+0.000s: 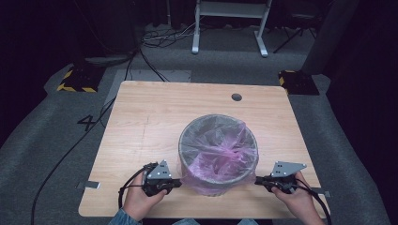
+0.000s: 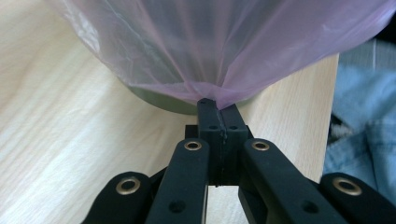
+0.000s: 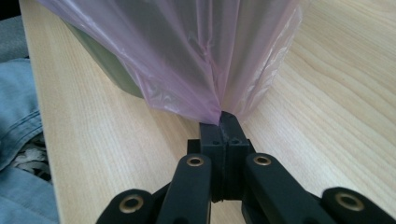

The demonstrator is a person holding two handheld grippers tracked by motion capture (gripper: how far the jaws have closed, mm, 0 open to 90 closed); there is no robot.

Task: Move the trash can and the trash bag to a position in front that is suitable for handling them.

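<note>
A round grey bin (image 1: 181,146) stands on the near half of the wooden table (image 1: 150,117), lined with a thin pink plastic bag (image 1: 220,161) that is pulled down over its rim and outer wall. My left gripper (image 1: 177,183) sits low at the bin's left side, shut on the bag's lower edge; close up, the film (image 2: 210,42) gathers into the closed jaws of the left gripper (image 2: 215,105). At the bin's right side my right gripper (image 1: 257,179) is likewise shut on the bag's hem, the film (image 3: 196,46) bunched at the tips of the right gripper (image 3: 223,119).
The table's front edge lies just behind both hands, with blue denim (image 2: 364,107) beyond it. A cable hole (image 1: 236,97) sits near the far edge. Cables, a white desk frame (image 1: 230,18) and yellow-striped blocks (image 1: 75,80) lie on the grey floor.
</note>
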